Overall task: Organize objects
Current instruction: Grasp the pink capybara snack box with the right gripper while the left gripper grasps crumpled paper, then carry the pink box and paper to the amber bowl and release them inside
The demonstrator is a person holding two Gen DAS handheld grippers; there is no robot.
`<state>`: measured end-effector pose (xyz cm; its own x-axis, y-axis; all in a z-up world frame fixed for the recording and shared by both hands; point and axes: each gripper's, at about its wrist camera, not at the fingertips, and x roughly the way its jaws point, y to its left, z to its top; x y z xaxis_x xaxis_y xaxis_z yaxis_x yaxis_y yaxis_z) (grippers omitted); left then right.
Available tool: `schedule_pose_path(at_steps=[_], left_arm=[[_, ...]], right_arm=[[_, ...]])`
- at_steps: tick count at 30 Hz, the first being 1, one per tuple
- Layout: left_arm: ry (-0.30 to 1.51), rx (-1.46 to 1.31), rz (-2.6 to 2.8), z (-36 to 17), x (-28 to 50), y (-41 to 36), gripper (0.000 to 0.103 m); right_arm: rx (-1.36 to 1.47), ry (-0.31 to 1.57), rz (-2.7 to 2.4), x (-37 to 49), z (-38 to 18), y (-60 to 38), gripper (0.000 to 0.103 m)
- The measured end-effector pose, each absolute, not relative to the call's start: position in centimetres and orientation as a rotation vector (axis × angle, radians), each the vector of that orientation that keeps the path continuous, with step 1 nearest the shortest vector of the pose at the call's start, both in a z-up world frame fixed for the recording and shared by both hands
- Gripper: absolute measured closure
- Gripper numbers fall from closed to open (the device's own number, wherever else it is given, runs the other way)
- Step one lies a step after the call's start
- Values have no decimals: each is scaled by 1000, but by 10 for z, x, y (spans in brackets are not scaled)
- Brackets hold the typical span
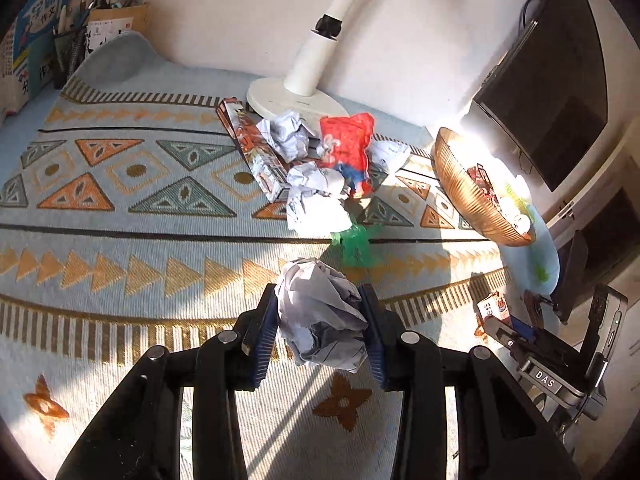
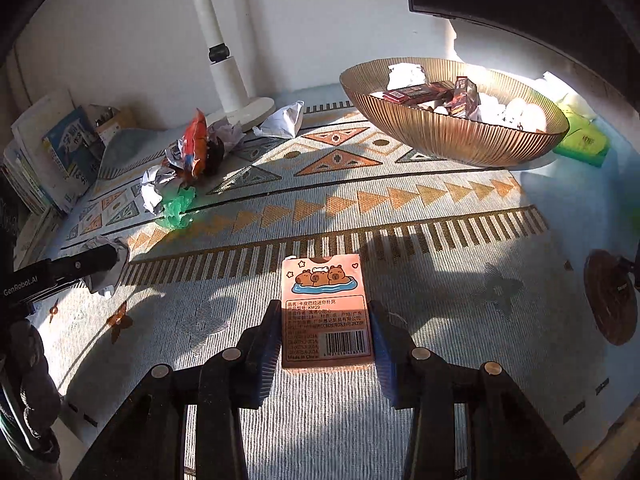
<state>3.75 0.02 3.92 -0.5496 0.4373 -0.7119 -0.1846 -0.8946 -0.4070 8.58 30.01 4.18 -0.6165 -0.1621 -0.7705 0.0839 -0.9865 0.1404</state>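
a paper ball (image 1: pixel 322 320) is clamped in the left gripper (image 1: pixel 322 334), a card box (image 2: pixel 326 312) in the right gripper (image 2: pixel 326 350); either could be dropped short of the bowl (image 2: pixel 452 140) if grip loosens.

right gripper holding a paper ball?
No, the right gripper is shut on a pink card box; the paper ball is in the left gripper.

Strong sunlight enters from the right, blowing out the bowl (image 1: pixel 472 196) rim and casting long shadows across the mat (image 2: pixel 400 240). Fisheye edges curve and darken.
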Motion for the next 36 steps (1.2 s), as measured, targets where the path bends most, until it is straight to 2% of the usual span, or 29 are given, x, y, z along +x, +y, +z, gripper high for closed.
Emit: schedule_pose_path(at_steps=[7, 11, 17, 19, 23, 26, 30, 32, 36], left_arm=[[-407, -1226, 2444, 24, 47, 33, 66], [-442, -1232, 2428, 21, 45, 30, 65], [-402, -1222, 2436, 21, 49, 33, 65], [-375, -1219, 2449, 21, 51, 36, 65], [-324, -1211, 2474, 23, 55, 41, 65], [-297, -1217, 2483, 23, 55, 44, 65], [-322, -1250, 2432, 25, 48, 47, 65], [-379, -1268, 2379, 29, 40, 50, 65], [-321, -1186, 2373, 62, 30, 76, 66]], right_arm=[[1314, -130, -2695, 95, 32, 299, 61], [1318, -142, -2658, 100, 33, 296, 46], [1293, -191, -2695, 111, 31, 295, 42], [1288, -178, -2718, 113, 31, 292, 43], [1299, -5, -2795, 117, 31, 277, 62], [1289, 183, -2803, 123, 33, 256, 63], [1272, 35, -2711, 124, 41, 260, 63], [1236, 35, -2754, 121, 55, 269, 63], [1104, 12, -2870, 109, 102, 301, 63]])
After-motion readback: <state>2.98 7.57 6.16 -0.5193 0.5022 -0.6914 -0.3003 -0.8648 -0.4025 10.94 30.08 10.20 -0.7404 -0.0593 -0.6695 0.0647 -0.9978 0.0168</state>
